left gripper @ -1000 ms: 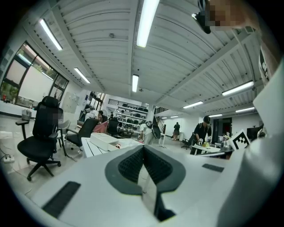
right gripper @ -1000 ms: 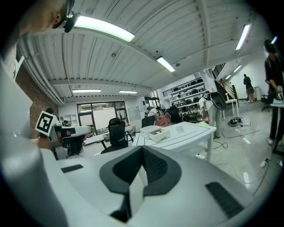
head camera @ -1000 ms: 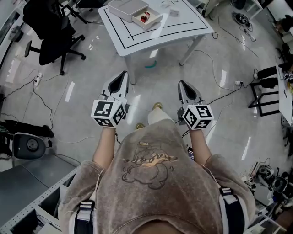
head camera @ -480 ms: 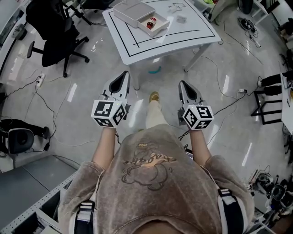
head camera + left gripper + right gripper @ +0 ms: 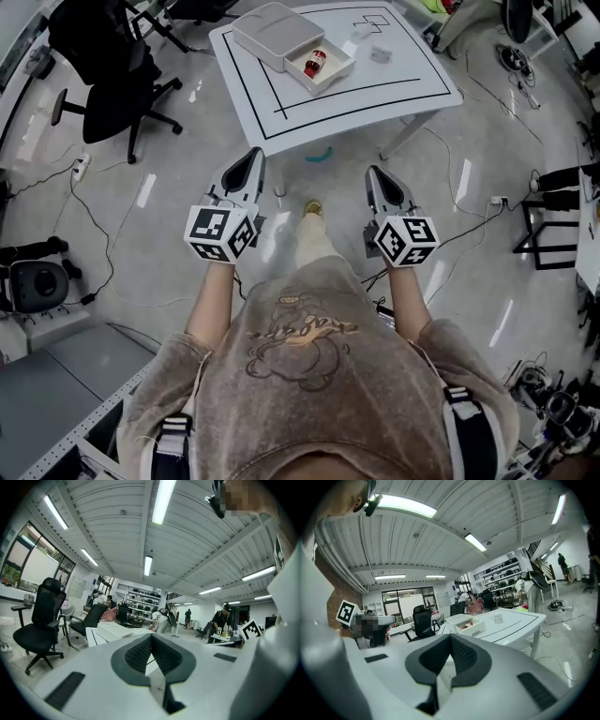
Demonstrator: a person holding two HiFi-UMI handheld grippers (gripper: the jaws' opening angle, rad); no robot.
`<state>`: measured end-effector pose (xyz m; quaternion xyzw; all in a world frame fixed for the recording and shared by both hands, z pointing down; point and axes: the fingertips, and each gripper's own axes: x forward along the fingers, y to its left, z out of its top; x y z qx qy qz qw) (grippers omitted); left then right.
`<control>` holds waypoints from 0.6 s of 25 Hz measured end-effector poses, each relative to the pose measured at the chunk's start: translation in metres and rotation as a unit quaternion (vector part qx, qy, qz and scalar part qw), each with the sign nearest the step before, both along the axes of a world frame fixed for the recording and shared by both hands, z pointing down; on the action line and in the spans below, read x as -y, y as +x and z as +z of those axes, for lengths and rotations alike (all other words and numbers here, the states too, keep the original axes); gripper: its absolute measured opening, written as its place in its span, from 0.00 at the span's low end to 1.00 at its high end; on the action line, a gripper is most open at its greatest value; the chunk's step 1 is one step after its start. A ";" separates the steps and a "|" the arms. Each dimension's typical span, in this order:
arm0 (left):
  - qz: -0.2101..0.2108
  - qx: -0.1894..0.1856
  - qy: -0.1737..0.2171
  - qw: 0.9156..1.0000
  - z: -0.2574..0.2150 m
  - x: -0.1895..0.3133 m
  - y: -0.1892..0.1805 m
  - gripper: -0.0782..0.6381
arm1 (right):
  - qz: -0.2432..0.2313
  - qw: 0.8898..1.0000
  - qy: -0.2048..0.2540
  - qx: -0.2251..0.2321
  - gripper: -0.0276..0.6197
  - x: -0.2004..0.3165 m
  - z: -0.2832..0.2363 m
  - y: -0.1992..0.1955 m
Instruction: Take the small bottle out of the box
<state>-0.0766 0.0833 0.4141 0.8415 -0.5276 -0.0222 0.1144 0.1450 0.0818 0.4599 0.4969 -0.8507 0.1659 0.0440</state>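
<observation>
- The left gripper (image 5: 251, 156) had its jaws pressed together with nothing between them; in the left gripper view (image 5: 151, 640) the ribbed pads met along one line.
- The right gripper (image 5: 375, 172) was likewise closed and empty, its pads meeting in the right gripper view (image 5: 450, 641).
- Both grippers were held side by side in front of the person's chest, pointing toward 12 o'clock, and sat in the same spots in the head view as one second earlier.
- Between them, at 6 o'clock of the table, one shoe (image 5: 312, 207) had stepped further forward than before.
- The white table (image 5: 394, 84) lay at 12 o'clock, well apart from both grippers. It had slid lower and to the right in the head view since the earlier frames, so more of its top and its marked black lines showed.
- The box (image 5: 330, 73) stood open on the table, its lid (image 5: 274, 31) lying at 10 o'clock of the tray and touching it.
- The small bottle (image 5: 314, 64) still lay inside the box, at 1 o'clock of the left gripper and 11 o'clock of the right.
- The right gripper view showed the box (image 5: 464, 620) on the table (image 5: 513, 625) ahead.
- A black office chair (image 5: 98, 66) stood at 9 o'clock of the table.
</observation>
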 end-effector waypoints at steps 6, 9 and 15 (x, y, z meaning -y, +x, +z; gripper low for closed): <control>-0.007 0.002 -0.010 1.000 -0.003 0.053 -0.002 0.12 | -0.008 1.000 -0.012 -0.001 0.04 0.053 0.000 -0.002; -0.011 0.004 -0.010 1.000 -0.009 0.081 0.001 0.12 | -0.013 1.000 -0.015 0.002 0.04 0.084 -0.003 -0.001; -0.023 0.010 -0.014 1.000 -0.017 0.134 0.004 0.12 | -0.031 0.999 -0.013 0.006 0.04 0.147 -0.011 -0.002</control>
